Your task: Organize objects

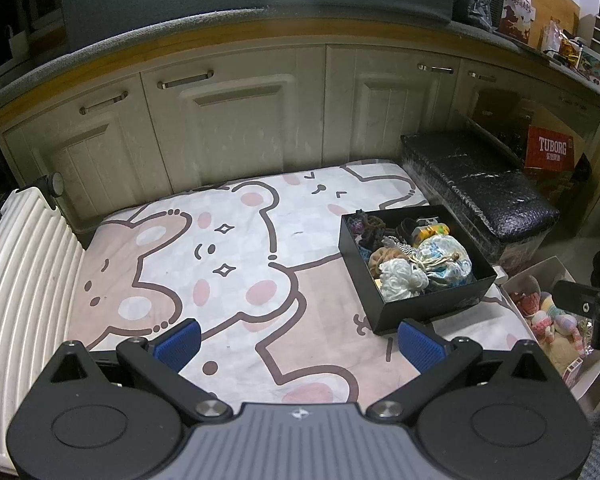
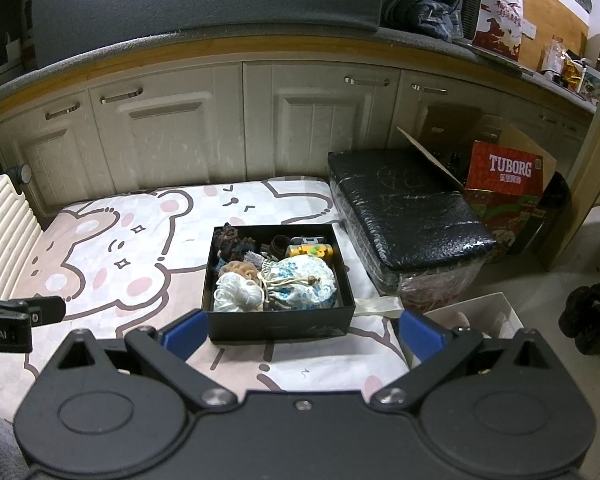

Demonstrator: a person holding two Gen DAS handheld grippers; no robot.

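Both grippers held released, nothing gripped: left gripper (image 1: pixel 300 340), right gripper (image 2: pixel 304 334). Black box (image 2: pixel 280 324) on bear-print mat (image 1: pixel 240 248), filled with scrunchies and a pouch (image 2: pixel 300 284).

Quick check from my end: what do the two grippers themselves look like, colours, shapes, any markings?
Both match: the left gripper and right gripper have blue ribbed fingertip pads on black angled linkage arms with silver pivot screws, above two round black discs. The left body has a grey ribbed plate with a small logo; the right's is black.
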